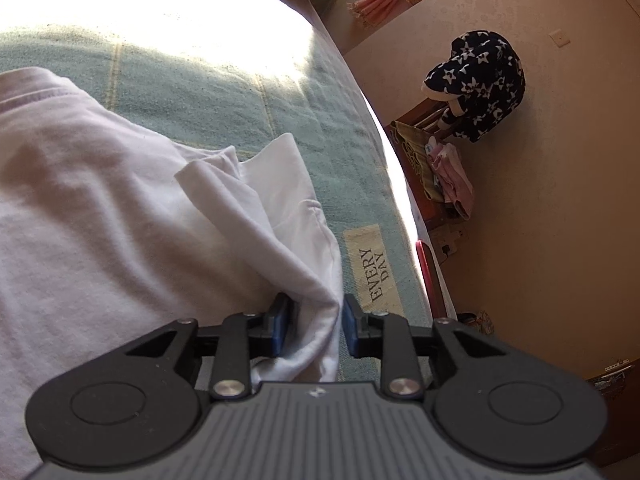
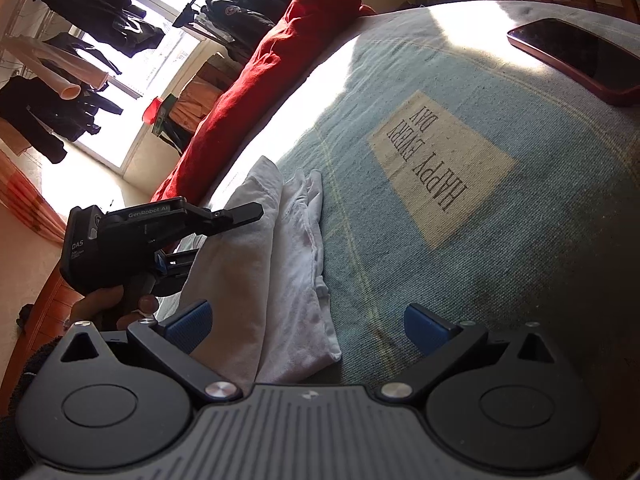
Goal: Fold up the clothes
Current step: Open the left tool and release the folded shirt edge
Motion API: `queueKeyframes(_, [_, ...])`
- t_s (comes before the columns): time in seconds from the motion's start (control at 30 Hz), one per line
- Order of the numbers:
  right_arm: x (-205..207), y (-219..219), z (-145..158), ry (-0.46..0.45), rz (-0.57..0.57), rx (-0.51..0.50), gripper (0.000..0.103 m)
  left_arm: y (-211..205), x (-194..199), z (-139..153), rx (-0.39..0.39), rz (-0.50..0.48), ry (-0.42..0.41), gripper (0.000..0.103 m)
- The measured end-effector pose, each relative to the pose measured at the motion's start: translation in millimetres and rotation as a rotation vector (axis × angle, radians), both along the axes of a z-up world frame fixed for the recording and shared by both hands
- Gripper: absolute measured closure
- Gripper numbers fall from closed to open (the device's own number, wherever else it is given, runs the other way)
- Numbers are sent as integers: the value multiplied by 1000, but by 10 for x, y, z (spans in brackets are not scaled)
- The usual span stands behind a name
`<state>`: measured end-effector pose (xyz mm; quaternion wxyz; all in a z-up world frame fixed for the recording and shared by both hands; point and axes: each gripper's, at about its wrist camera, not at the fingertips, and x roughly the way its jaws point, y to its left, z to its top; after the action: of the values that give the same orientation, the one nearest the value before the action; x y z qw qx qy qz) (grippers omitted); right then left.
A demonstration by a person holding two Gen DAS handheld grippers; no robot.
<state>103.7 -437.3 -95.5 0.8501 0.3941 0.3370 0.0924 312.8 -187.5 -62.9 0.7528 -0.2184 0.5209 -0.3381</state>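
White shirt (image 1: 120, 220) on the bed cover (image 1: 248, 92).
Left gripper (image 1: 316, 328) seems to pinch its fold; right gripper (image 2: 308, 324) spread wide, holding nothing.

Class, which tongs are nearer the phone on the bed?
Right. The right tongs face the phone across the bedspread; the left tongs sit farther off, beyond the white shirt.

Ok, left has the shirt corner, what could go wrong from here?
The left gripper pinches only a bunched edge of the white shirt, so it may slip out mid-fold. The right gripper is open and holds nothing, so the layers could shift. The phone lies on the bedspread; dragged cloth might catch it.
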Motion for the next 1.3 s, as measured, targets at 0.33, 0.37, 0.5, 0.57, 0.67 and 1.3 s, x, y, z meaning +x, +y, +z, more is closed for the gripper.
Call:
queueKeyframes(0.33, [-37, 62, 37, -7, 12, -21, 0, -70, -61, 181, 4, -25, -34, 50])
queueKeyframes(0.37, [-39, 69, 43, -8, 13, -22, 0, -80, -63, 201, 7, -30, -39, 49])
queueKeyframes(0.5, [-54, 107, 66, -10, 20, -32, 0, -167, -49, 264, 48, -44, -59, 44])
queueKeyframes(0.57, [-63, 125, 75, -8, 23, -40, 0, -227, -35, 293, 85, -52, -79, 44])
queueKeyframes(0.67, [-77, 142, 85, -3, 24, -49, 0, -321, -10, 320, 152, -54, -117, 42])
queueKeyframes(1.3, [-84, 239, 120, -6, 49, -66, 0, 719, -405, 231, 201, -47, -271, 35])
